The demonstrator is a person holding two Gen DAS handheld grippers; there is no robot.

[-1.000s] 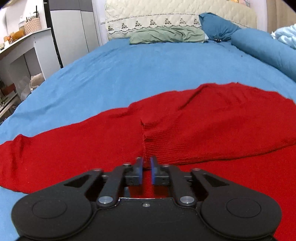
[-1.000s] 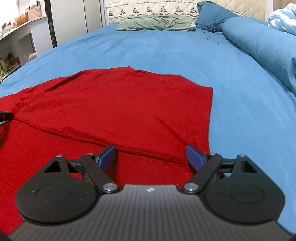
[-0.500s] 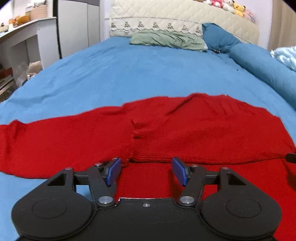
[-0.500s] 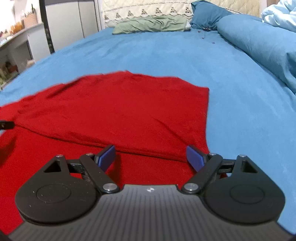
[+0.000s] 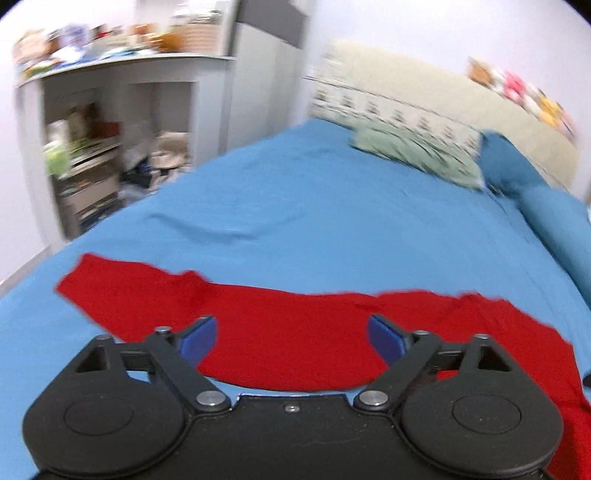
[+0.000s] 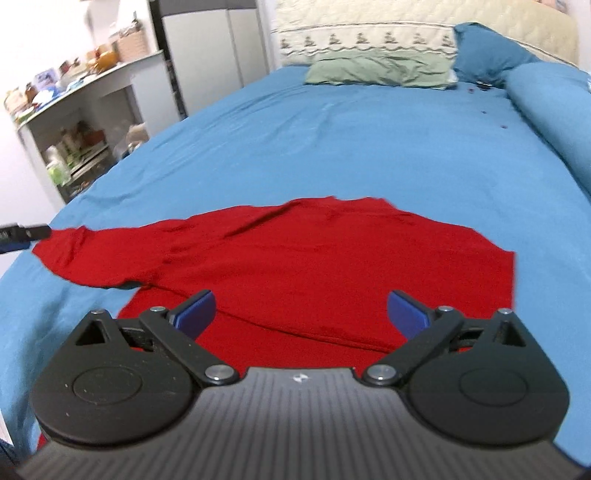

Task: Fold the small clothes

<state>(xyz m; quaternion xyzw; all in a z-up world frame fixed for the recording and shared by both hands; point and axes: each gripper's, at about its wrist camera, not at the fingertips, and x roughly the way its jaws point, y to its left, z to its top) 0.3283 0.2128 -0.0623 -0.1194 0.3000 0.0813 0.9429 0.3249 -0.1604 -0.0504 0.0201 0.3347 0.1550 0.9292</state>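
A red knit sweater (image 6: 332, 266) lies on the blue bedsheet (image 6: 369, 147), its body folded over with a fold edge near me and one sleeve stretched out to the left (image 5: 129, 288). My left gripper (image 5: 291, 338) is open and empty, held above the sleeve. My right gripper (image 6: 301, 312) is open and empty, held above the folded body. The left gripper's tip shows at the left edge of the right wrist view (image 6: 22, 236), beside the sleeve's cuff.
A green pillow (image 6: 380, 72), a dark blue pillow (image 6: 487, 55) and a blue bolster (image 6: 554, 110) lie by the quilted headboard (image 6: 369, 29). A white shelf unit with clutter (image 5: 92, 147) and a grey wardrobe (image 6: 210, 51) stand left of the bed.
My left gripper opened, let go of the sweater, rose and swung left toward the sleeve. My right gripper stayed open and lifted back, so more of the sweater shows.
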